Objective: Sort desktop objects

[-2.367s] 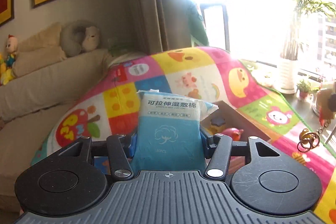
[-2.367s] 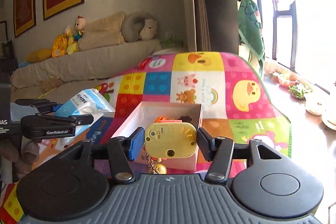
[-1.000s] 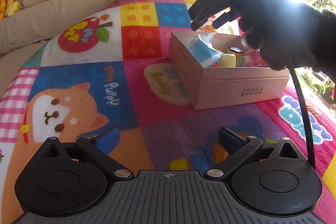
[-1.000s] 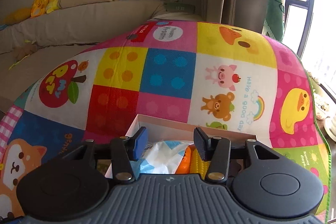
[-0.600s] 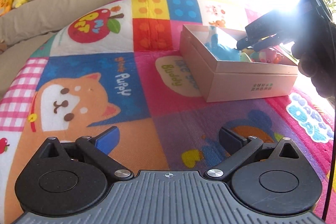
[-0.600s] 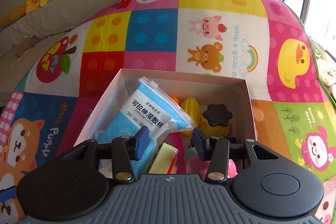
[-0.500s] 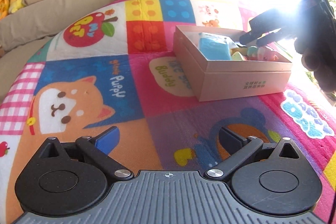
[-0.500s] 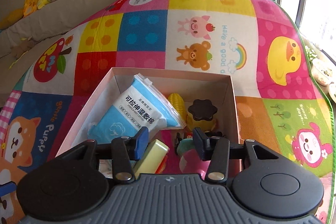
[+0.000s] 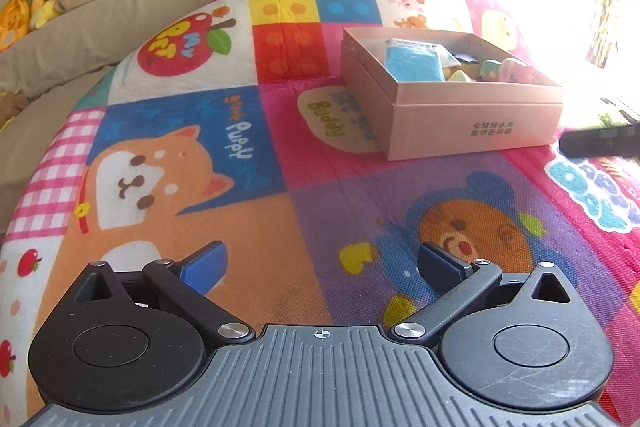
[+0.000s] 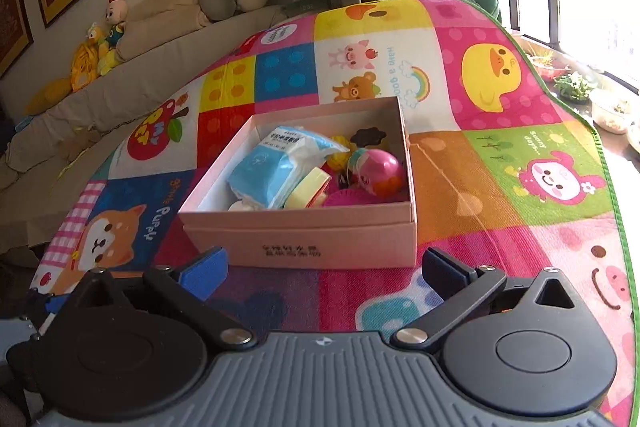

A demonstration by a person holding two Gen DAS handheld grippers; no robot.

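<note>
One pale pink cardboard box (image 10: 320, 231) is seen on the cartoon play mat (image 10: 500, 187), filled with one blue-and-white cotton-pad packet (image 10: 276, 163), one pink ball toy (image 10: 376, 171) and other small toys. The right gripper (image 10: 324, 273), its jaws just opened wide, and the left gripper (image 9: 320, 263), equally wide, are both held empty above the mat, short of the box.

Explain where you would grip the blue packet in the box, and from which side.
Grip the blue packet from above, across its narrow width near the raised white end. It leans tilted over the other toys, and the box walls block any sideways approach.
</note>
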